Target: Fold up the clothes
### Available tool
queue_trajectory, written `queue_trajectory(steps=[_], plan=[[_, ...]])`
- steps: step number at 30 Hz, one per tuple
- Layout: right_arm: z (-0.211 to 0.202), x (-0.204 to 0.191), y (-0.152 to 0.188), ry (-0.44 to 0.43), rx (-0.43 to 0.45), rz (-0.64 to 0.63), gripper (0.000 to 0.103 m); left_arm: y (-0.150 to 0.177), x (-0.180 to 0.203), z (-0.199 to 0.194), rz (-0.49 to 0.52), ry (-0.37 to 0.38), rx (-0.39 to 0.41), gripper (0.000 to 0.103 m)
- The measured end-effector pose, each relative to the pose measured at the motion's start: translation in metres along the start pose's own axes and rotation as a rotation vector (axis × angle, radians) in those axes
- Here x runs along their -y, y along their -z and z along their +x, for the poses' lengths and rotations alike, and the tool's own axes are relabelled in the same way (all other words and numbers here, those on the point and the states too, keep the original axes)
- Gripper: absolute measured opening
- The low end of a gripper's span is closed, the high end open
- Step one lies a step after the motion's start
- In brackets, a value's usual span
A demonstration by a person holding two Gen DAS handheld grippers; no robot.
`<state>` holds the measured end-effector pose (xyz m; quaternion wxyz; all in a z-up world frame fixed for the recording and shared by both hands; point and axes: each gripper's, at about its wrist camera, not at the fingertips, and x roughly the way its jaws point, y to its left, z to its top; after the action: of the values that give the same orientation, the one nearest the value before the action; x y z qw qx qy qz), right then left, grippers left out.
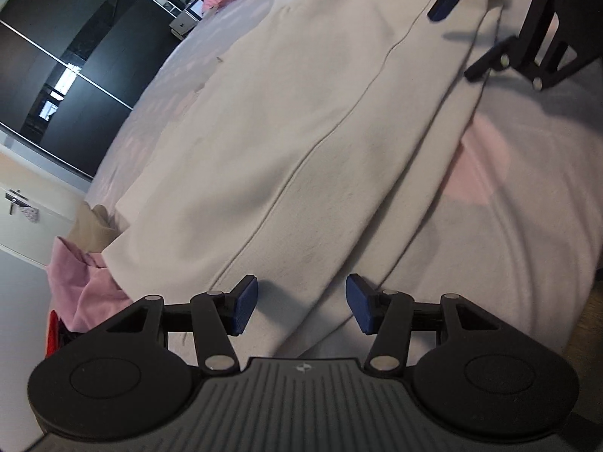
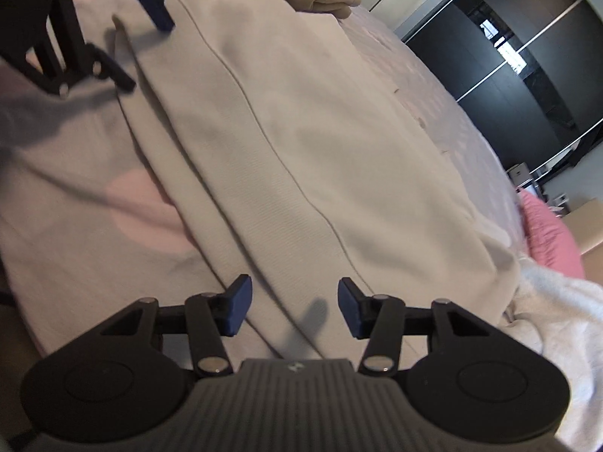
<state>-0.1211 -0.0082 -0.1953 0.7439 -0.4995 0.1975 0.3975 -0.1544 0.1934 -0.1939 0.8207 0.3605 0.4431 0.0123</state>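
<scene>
A cream garment (image 1: 301, 132) lies spread lengthwise on the pale bed cover (image 1: 508, 207), its near edge folded over in a long strip. The left gripper (image 1: 301, 303) and right gripper (image 2: 290, 307) hang just above opposite ends of that strip, jaws apart and nothing between the blue pads. Whether either pad brushes the cloth is hard to tell; pink clothing (image 1: 86, 286) sits crumpled at the far end.

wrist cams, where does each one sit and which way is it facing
Left wrist: rides the left gripper, looking down along the cream garment; the right gripper shows at top right.
Right wrist: rides the right gripper, facing the opposite way; the left gripper shows at top left.
Shared: garment, bed, dark wardrobe.
</scene>
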Motion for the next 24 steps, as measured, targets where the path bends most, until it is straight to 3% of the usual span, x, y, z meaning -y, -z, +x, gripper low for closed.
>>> queue_trajectory(steps=[4,6,7,8,9,10,16,24], plan=[[0.009,-0.009,0.014,0.103,-0.046,-0.173,0.053,0.005,0.004,0.006,0.089,-0.088,-0.025,0.050],[0.008,-0.012,0.016,0.116,-0.042,-0.201,0.053,0.006,0.002,0.007,0.080,-0.065,-0.031,0.034],[0.007,-0.013,0.016,0.120,-0.041,-0.212,0.048,0.006,0.000,0.006,0.066,-0.036,-0.034,0.013],[0.006,-0.014,0.015,0.123,-0.040,-0.228,0.025,0.006,-0.002,0.005,0.052,-0.008,-0.038,0.002],[0.005,-0.016,0.014,0.137,-0.038,-0.247,0.009,0.007,-0.004,0.001,0.039,-0.002,-0.026,0.002],[0.003,-0.015,0.013,0.153,-0.030,-0.255,0.004,0.008,-0.006,-0.003,0.026,0.003,-0.014,0.001],[-0.029,0.020,0.005,0.119,0.012,-0.102,0.003,0.004,-0.039,-0.032,-0.065,0.068,0.037,0.000],[-0.028,0.008,0.021,-0.059,-0.045,-0.187,0.002,0.022,-0.007,-0.017,0.093,0.178,-0.023,0.000]])
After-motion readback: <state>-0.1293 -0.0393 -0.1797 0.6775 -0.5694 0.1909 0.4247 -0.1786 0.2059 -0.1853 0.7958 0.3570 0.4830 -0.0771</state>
